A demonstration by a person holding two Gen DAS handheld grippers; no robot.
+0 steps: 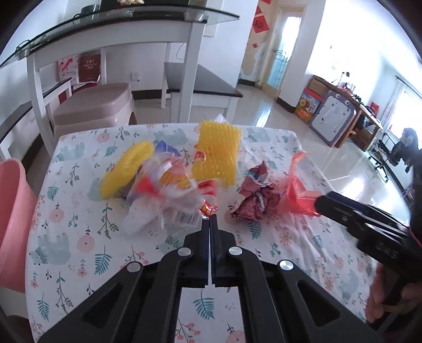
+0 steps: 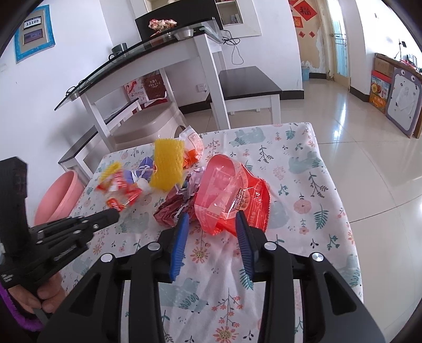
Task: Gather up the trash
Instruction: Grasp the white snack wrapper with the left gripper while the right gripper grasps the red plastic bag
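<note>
On the wall we can read "11109" on a small blue-framed sign (image 2: 34, 23), and a gift bag (image 2: 137, 93) under the glass-topped table seems to say "LELECHA"; print on the wrappers is too blurred to read. The trash lies mid-tabletop (image 1: 79, 232): yellow foam netting (image 1: 216, 153), crumpled maroon paper (image 1: 254, 198) and clear wrappers (image 1: 168, 190), with a pink basin (image 2: 59, 199) beside whose inside stays hidden. Our left gripper (image 1: 210, 219) has its fingers together on a red wrapper's edge (image 1: 207, 209), while our right gripper (image 2: 212, 219) has its fingers apart around a red plastic bag (image 2: 232, 192).
</note>
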